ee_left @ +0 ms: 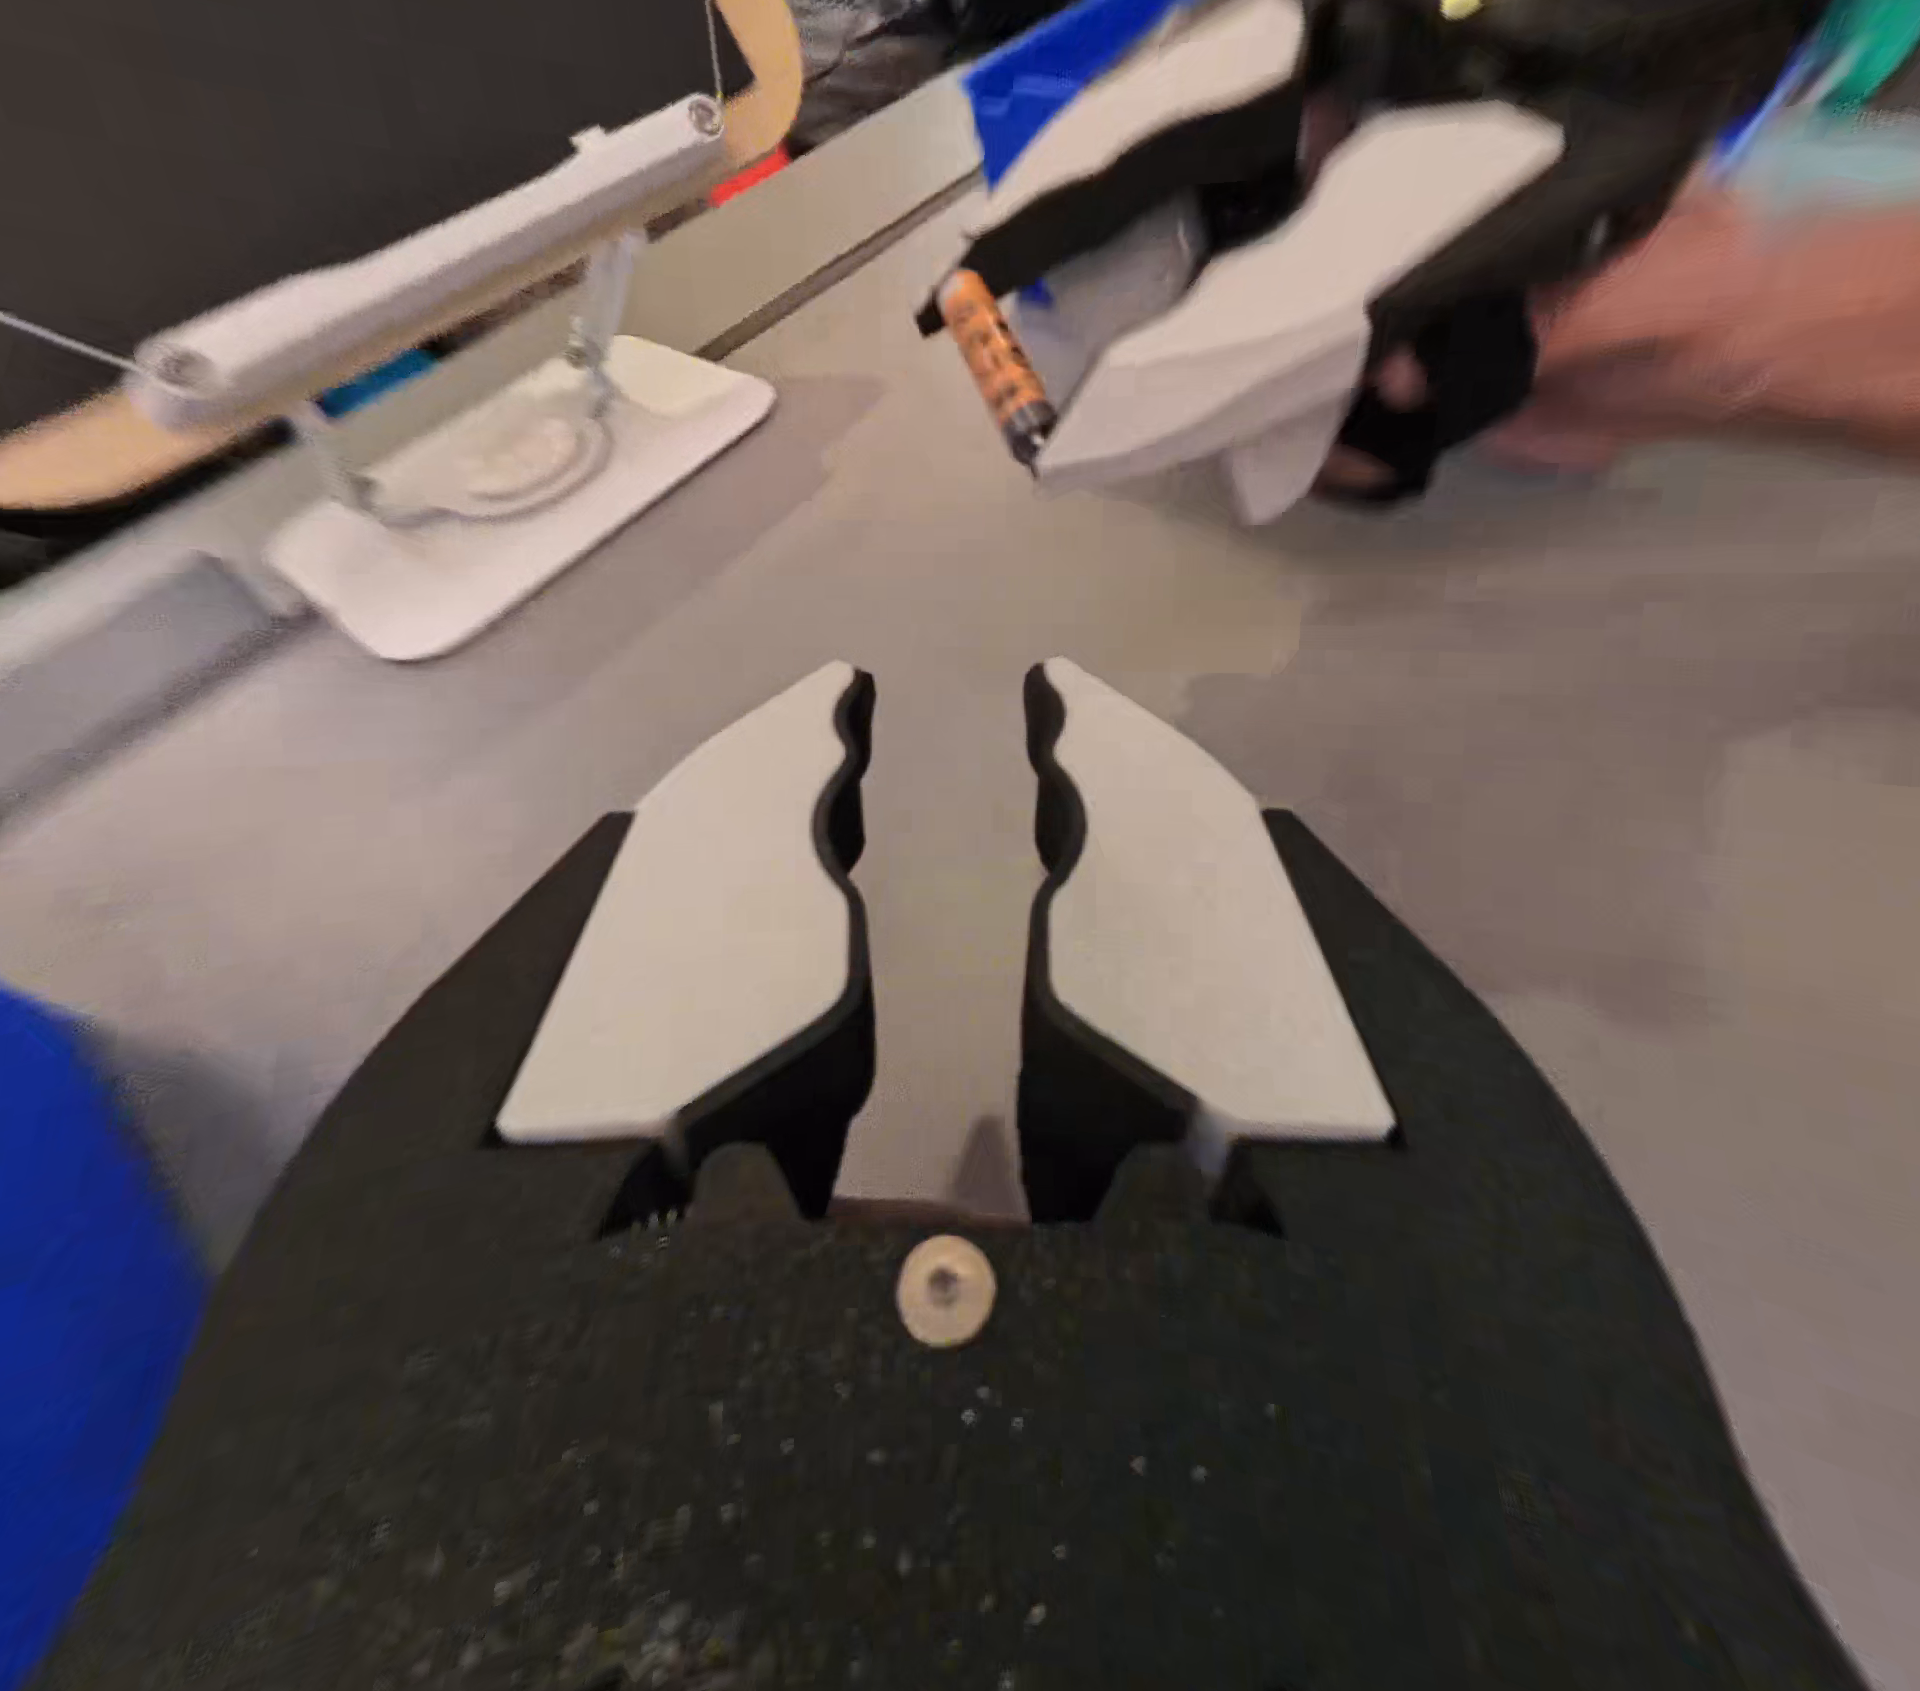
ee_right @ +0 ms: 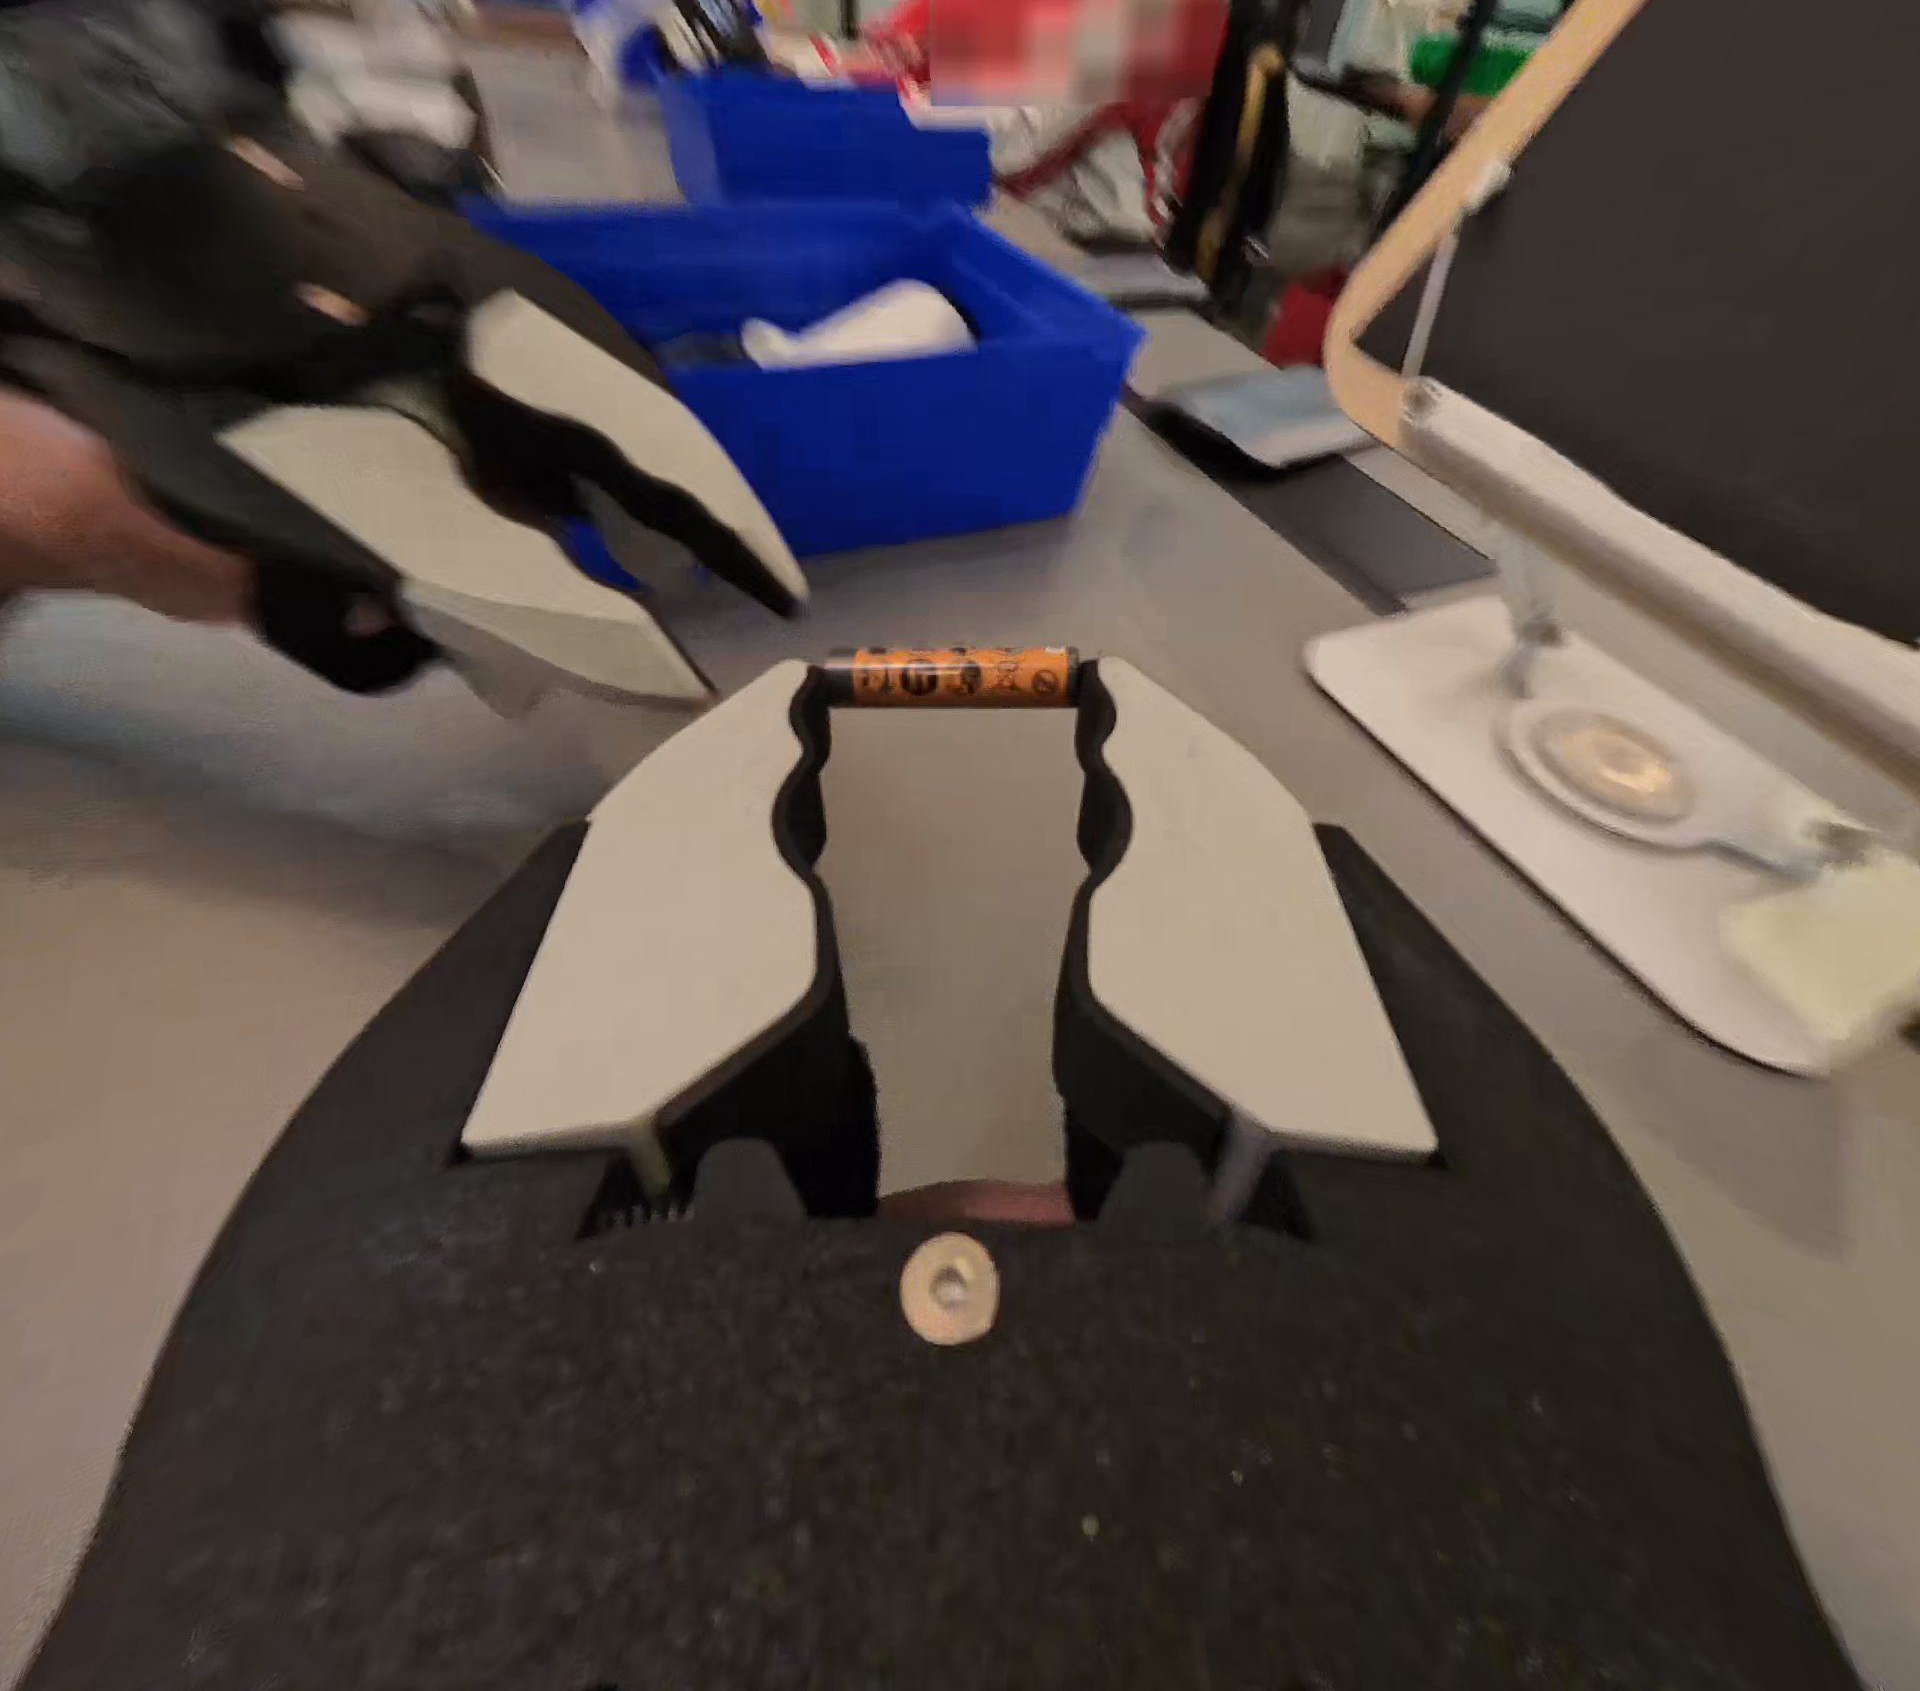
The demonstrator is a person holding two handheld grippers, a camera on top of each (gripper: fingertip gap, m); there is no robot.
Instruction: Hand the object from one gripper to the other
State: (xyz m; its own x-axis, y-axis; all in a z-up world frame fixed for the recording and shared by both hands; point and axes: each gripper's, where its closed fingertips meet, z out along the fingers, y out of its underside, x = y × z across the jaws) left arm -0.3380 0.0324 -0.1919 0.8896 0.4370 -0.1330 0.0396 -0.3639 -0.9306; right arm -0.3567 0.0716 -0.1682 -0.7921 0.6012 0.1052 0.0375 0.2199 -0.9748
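An orange and black battery (ee_right: pixel 951 677) is clamped end to end between the fingertips of my right gripper (ee_right: pixel 951 685), above the grey table. In the left wrist view the same battery (ee_left: pixel 995 358) shows at the tips of the right gripper (ee_left: pixel 992 363), up and to the right. My left gripper (ee_left: pixel 948 685) is open and empty, with a narrow gap between its fingers. In the right wrist view the left gripper (ee_right: pixel 753 644) comes in from the left, jaws apart, its tips close to the battery's left end but not touching it.
A blue bin (ee_right: pixel 894 384) with white items stands behind the grippers on the grey table (ee_left: pixel 1039 561). A white stand with a flat base (ee_left: pixel 499 498) and a dark wood-rimmed panel (ee_right: pixel 1683 207) stand at the table's side. A person's hand (ee_left: pixel 1704 332) holds the right gripper. One gripper's finger ends stand about 6 cm off the other's. The flat base (ee_left: pixel 499 498) lies around 30 cm away from my right fingertips. It turns up in the right wrist view (ee_right: pixel 1544 737) as well.
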